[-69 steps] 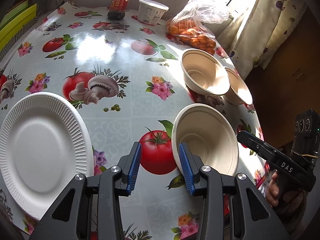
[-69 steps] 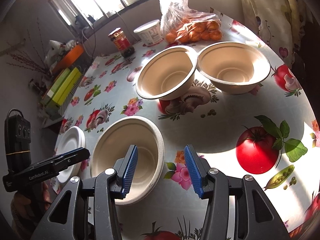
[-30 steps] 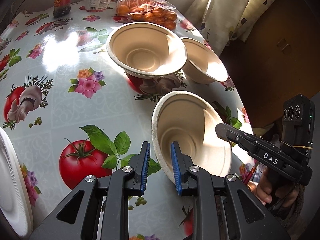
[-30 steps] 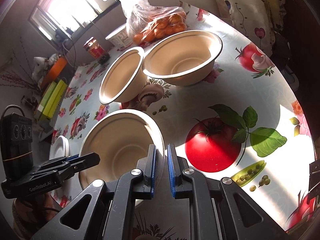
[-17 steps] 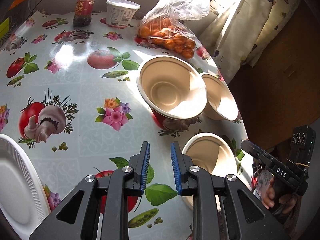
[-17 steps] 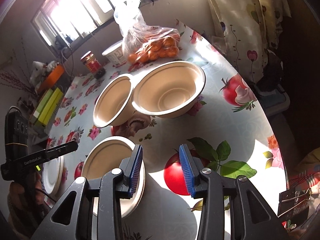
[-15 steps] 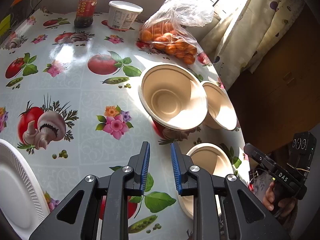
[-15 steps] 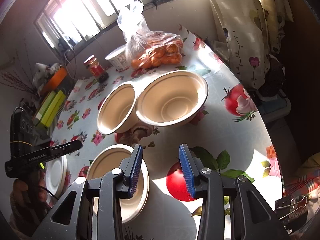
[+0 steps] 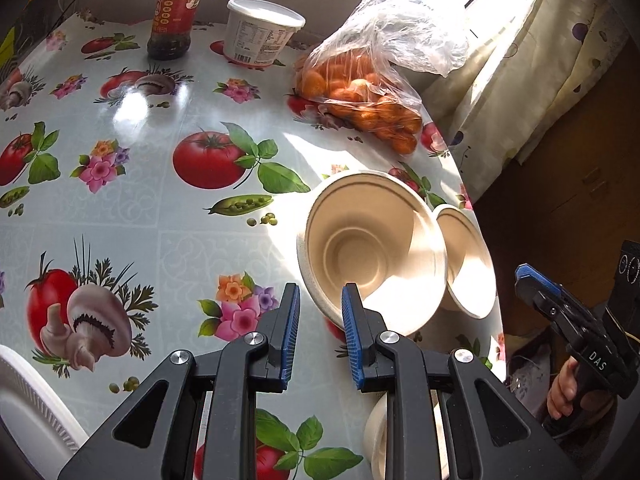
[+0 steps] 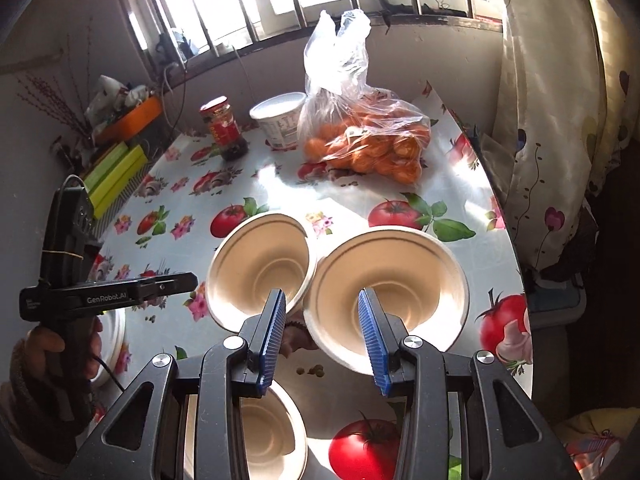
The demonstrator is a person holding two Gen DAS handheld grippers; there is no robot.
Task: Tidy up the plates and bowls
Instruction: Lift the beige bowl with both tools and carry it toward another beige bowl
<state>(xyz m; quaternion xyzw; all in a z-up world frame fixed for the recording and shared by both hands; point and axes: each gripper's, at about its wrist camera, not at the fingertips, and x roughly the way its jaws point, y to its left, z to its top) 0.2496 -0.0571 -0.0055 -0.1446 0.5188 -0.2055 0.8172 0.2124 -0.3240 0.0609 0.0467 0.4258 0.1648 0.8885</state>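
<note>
Black claw – "GenRobot.AI"; "DAS"

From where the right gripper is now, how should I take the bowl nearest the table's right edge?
Pinch the near rim of the right-hand bowl, one finger inside and one outside. It stands upright and is too wide to span. Come from the near side: the neighbouring bowl crowds its left. The right gripper is open.

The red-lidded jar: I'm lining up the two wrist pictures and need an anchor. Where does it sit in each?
Left wrist view: the red-lidded jar stands at the top left, at the table's far edge.
Right wrist view: the jar stands upper left of centre, below the window.
Shared landmark: the white tub is just right of the jar in both views, and the bag of oranges is right of that.
</note>
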